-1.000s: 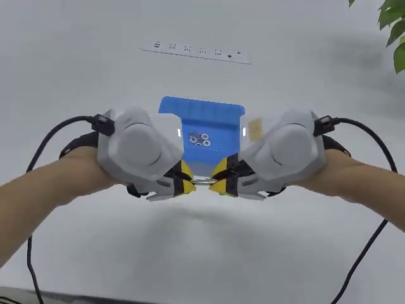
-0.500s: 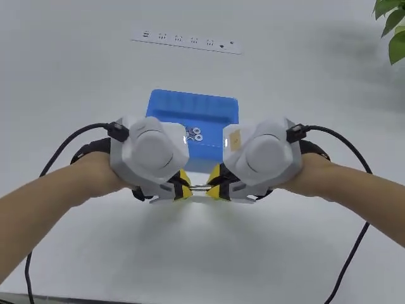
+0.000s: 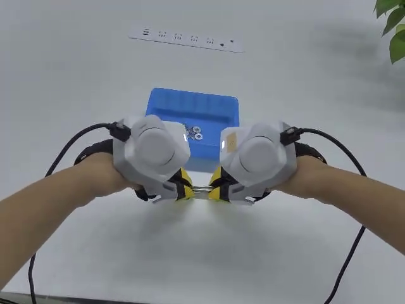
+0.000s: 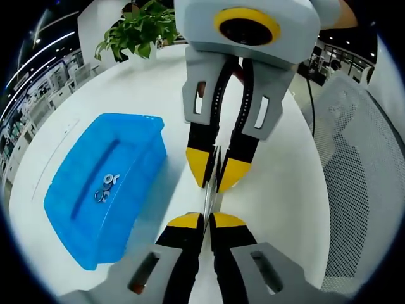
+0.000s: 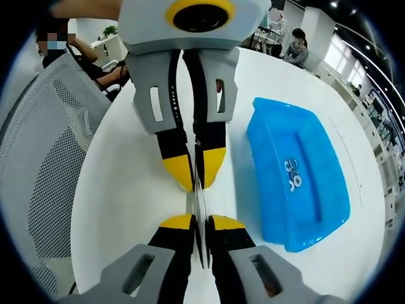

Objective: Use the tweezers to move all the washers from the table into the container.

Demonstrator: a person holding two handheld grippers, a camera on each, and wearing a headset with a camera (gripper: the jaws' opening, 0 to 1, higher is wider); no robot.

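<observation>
My left gripper and right gripper face each other tip to tip above the white table. A thin metal pair of tweezers runs between them, and both grippers are shut on it. In the left gripper view the tweezers pass from my left gripper into the right gripper's yellow tips above. The right gripper view shows the tweezers between my right gripper and the left one. Just beyond stands the blue container, with several washers lying inside.
A white power strip lies at the far side of the table. Plant leaves hang at the top right. Black cables trail from both grippers. A mesh chair stands beside the table edge.
Both grippers stay tip to tip on the tweezers. They have drawn slightly back from the container, so more of it and the washers shows.
</observation>
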